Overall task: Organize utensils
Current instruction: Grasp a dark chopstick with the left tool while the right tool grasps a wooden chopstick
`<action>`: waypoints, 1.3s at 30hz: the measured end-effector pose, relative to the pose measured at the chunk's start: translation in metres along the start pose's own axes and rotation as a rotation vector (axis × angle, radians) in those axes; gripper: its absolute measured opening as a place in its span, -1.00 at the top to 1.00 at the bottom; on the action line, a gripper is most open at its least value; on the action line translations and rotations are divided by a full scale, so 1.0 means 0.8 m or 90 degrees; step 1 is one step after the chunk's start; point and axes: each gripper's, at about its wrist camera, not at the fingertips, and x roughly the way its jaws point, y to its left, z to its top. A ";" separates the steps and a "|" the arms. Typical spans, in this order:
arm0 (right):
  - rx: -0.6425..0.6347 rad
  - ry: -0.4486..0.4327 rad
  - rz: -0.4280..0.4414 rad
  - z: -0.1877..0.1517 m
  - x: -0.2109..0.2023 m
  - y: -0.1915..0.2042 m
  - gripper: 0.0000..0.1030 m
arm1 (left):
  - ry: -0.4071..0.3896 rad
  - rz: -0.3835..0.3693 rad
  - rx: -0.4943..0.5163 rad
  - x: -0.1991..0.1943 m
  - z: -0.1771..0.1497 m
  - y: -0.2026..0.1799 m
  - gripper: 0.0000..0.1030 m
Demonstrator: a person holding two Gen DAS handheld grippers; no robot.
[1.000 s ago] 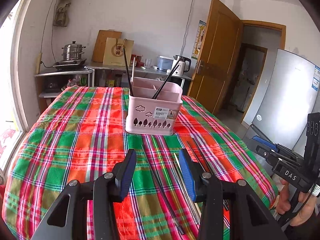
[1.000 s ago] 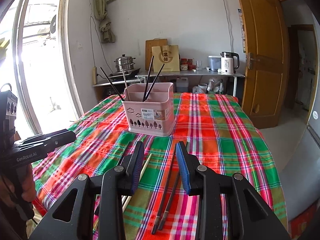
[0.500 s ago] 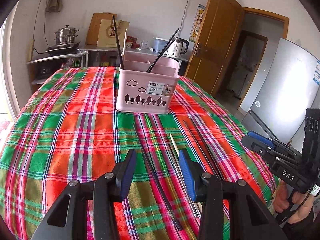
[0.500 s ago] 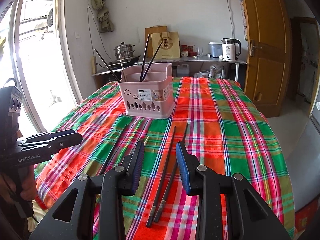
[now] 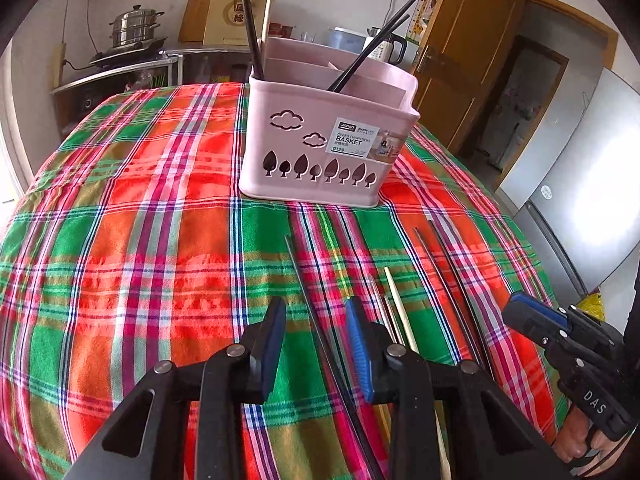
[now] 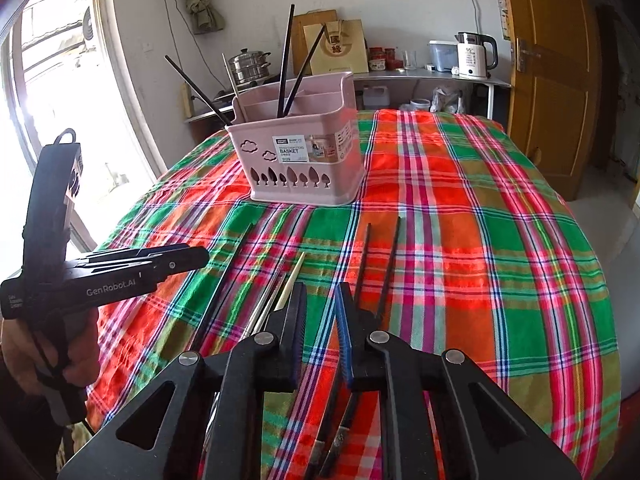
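Both tongs have dropped lower and pushed in toward the desk since a moment ago, and the pink basket now looms much bigger in both views.

The left tongs [image 5: 316, 344], low centre of the left wrist view, are closing, blue pads apart. A single dark chopstick [image 5: 308, 300] runs up the cloth between them, but the pads are not pressing on it. Just right of that right pad lie thin metal chopsticks [image 5: 380, 300] and a pale wooden chopstick [image 5: 396, 300]. Further right, a dark pair [image 5: 444, 276] stretches side by side up the cloth.

Over to the right tongs [image 6: 320, 308], bottom centre of the right wrist view: closing too, the gap narrow, only plaid cloth showing between the pads. The dark pair [image 6: 380, 264] passes under the right finger, its ends poking out low in the frame. Whether a pad touches it, I cannot tell.

Beyond them all, the pink basket [image 5: 320, 148] stands upright on the plaid desk [image 5: 120, 260], upper centre of both views, dark chopsticks and a pale one already leaning in its compartments.

At the right edge of the left view, a hand [image 5: 580, 440] grips the right tool's handle. Behind the desk, a steamer pot [image 6: 250, 66] and kettle [image 6: 476, 56] sit along the wall.
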 end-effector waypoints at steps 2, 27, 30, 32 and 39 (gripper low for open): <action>0.005 0.015 0.006 0.005 0.013 0.002 0.77 | 0.009 0.002 0.004 0.013 0.008 0.000 0.40; 0.001 0.139 -0.011 0.034 0.113 0.020 0.85 | 0.063 0.036 0.048 0.068 0.026 -0.002 0.69; -0.014 0.139 -0.018 0.033 0.114 0.024 0.85 | 0.062 0.032 0.046 0.068 0.026 -0.001 0.69; -0.018 0.140 -0.019 0.034 0.114 0.023 0.87 | 0.063 0.033 0.049 0.068 0.026 -0.002 0.69; -0.013 0.140 -0.012 0.036 0.115 0.020 0.91 | 0.071 0.051 0.060 0.072 0.031 -0.006 0.83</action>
